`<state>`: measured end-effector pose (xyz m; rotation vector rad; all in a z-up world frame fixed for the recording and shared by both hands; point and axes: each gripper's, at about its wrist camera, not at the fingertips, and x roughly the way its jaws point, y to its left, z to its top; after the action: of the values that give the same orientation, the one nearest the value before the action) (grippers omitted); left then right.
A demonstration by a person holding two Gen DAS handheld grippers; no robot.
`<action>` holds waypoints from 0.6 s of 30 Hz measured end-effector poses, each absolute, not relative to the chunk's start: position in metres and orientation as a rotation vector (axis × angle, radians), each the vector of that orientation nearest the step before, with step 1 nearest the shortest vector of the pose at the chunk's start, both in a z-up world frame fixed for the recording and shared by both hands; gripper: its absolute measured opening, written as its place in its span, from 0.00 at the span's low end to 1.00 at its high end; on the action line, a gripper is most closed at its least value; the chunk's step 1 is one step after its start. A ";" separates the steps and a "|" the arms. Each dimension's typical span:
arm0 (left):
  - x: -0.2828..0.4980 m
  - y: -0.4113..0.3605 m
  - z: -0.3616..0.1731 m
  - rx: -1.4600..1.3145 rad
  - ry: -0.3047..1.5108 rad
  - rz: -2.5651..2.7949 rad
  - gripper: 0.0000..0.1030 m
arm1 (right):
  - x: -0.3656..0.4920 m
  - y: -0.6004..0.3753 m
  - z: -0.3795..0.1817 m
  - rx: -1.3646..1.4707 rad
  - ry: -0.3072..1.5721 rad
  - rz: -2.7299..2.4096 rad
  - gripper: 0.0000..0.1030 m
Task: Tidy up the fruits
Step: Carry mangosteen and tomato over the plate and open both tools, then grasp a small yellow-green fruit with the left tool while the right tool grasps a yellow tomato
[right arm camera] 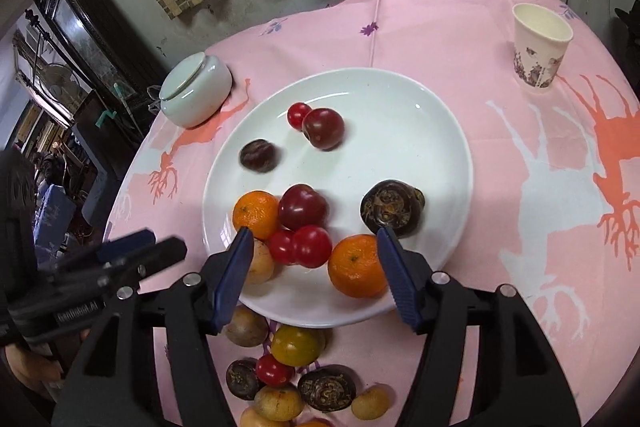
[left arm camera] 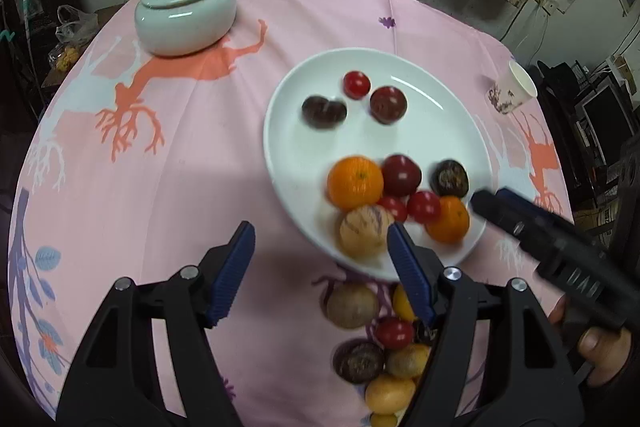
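— Jaws wide on both! Left gripper (left arm camera: 320, 247) and right gripper (right arm camera: 314, 251) hold nothing, poised at the near rim of the white plate (right arm camera: 420, 131)

— Fruit?

— Oranges, tomatoes, plums on it; loose fruits (right arm camera: 296, 345) wait on the pink cloth (left arm camera: 168, 187) just beside

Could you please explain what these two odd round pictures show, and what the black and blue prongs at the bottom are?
The prongs are two hand-held grippers, each carrying a wide-angle camera looking along its fingers. One picture comes from the left gripper, the other from the right gripper. Both are open and hold nothing. On the pink tablecloth sit a white plate with oranges, tomatoes and dark fruits, a loose pile of fruit just in front of it, a lidded bowl and a paper cup.
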<state>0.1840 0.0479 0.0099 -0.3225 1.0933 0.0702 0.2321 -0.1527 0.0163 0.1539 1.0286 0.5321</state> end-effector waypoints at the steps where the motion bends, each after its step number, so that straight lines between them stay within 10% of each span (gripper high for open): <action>1: 0.178 0.048 0.009 -0.319 1.098 0.066 0.68 | 0.228 -0.158 0.019 0.166 1.024 0.526 0.63; 18: 0.083 0.029 -0.023 -0.303 1.239 0.061 0.72 | 0.111 -0.235 -0.038 0.183 1.249 0.449 0.64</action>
<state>0.0828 0.0291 -0.0235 -0.3035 1.2388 0.0612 0.1108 -0.2352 -0.0379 0.1828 1.2487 0.4491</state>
